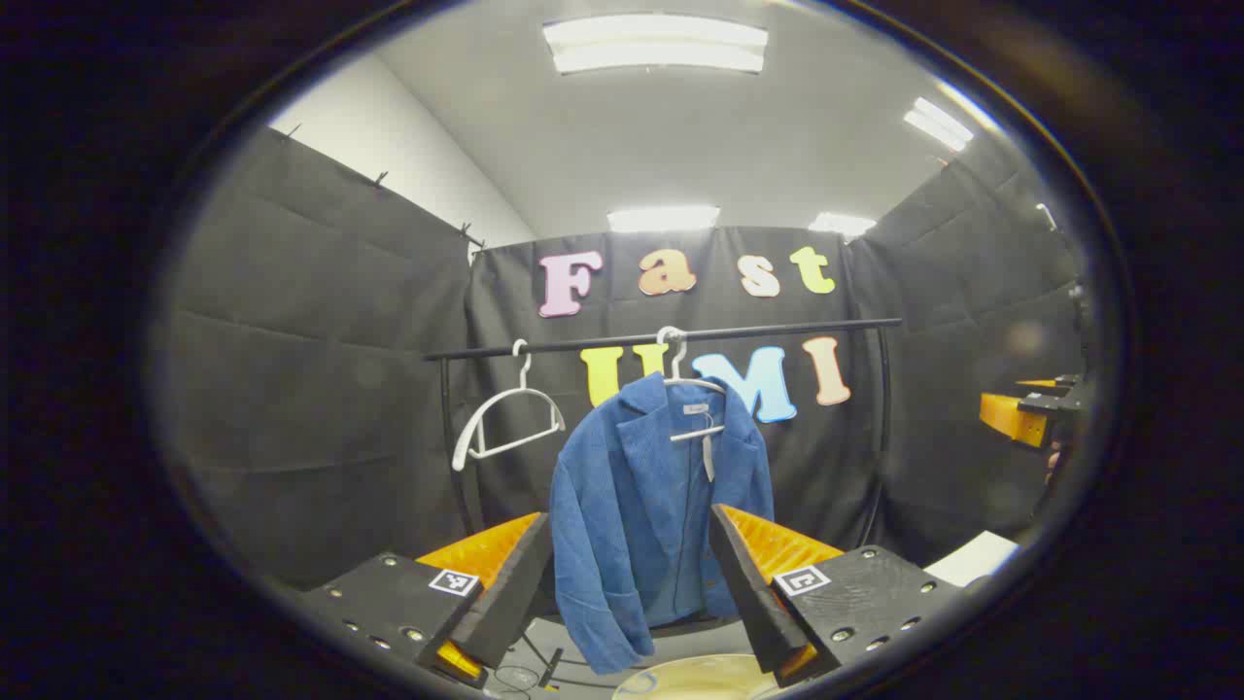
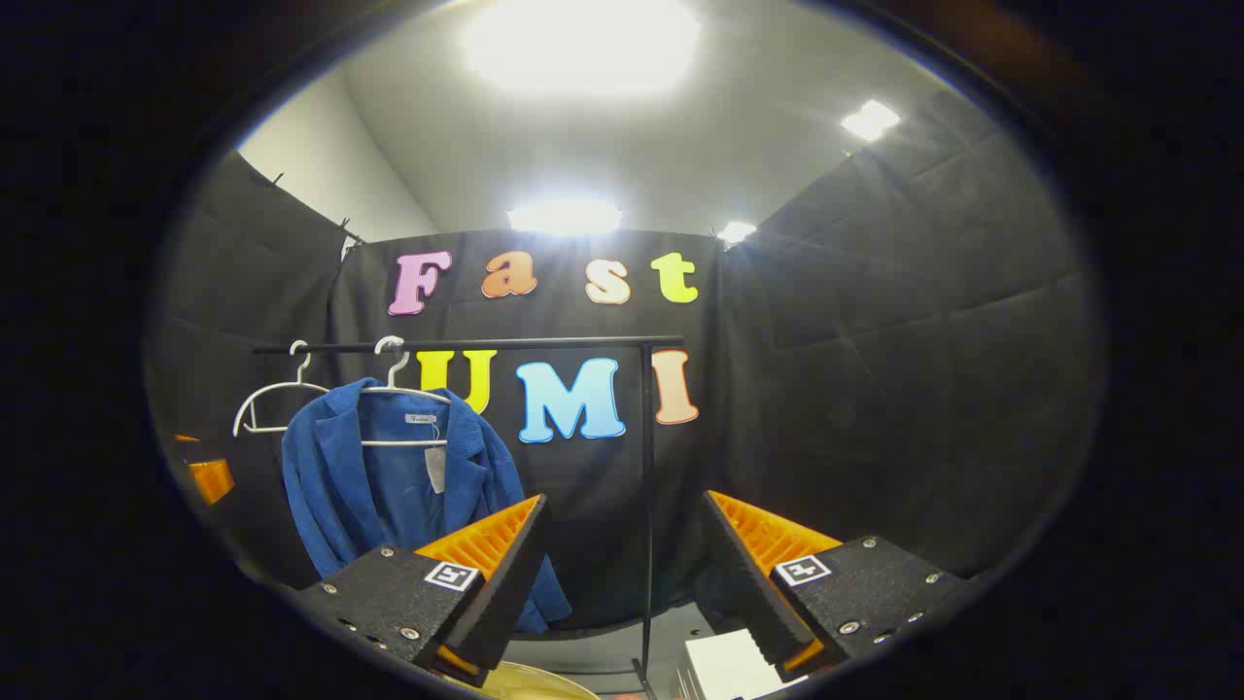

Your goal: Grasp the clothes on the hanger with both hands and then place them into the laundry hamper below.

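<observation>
Left gripper (image 1: 632,583): fingers spread, grasping nothing.
Right gripper (image 2: 622,574): same.
Jacket (image 1: 641,506): 12 o'clock, hanging on hanger (image 1: 692,389).
Hamper (image 1: 695,681): 6 o'clock.
Progress: nothing done.

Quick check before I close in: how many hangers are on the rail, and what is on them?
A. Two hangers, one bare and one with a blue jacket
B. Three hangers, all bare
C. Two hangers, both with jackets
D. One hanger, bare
A: on the rail a bare white hanger hangs beside a second hanger carrying the blue jacket; both grippers, left and right, are open and short of it.
</observation>
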`<action>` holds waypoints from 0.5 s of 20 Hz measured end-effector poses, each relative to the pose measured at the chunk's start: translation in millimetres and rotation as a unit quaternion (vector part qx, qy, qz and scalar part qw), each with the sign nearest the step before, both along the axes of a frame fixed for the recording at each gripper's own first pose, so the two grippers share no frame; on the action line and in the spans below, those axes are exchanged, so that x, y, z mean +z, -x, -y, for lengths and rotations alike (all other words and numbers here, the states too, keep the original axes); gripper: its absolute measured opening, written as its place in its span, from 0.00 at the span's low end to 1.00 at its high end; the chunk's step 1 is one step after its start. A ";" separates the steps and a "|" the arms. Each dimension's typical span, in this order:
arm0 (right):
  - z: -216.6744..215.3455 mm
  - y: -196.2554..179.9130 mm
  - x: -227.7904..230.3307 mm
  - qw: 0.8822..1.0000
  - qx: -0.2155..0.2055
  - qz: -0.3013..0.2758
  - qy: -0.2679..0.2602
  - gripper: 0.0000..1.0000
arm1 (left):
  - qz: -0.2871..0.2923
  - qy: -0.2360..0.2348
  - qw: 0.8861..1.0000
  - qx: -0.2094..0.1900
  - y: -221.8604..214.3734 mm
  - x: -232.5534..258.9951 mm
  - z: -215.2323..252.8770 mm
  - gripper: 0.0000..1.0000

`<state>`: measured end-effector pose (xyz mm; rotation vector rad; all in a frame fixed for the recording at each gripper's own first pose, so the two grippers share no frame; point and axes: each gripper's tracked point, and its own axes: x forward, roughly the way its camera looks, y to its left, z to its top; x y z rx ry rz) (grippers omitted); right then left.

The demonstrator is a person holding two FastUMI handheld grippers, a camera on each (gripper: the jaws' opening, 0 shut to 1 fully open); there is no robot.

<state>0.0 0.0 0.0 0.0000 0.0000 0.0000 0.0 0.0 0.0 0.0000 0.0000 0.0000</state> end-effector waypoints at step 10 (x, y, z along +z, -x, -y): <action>19.2 8.7 -16.1 0.999 -0.025 -0.019 0.014 0.95 | -0.015 0.020 0.997 -0.066 -14.2 -16.3 47.4 0.98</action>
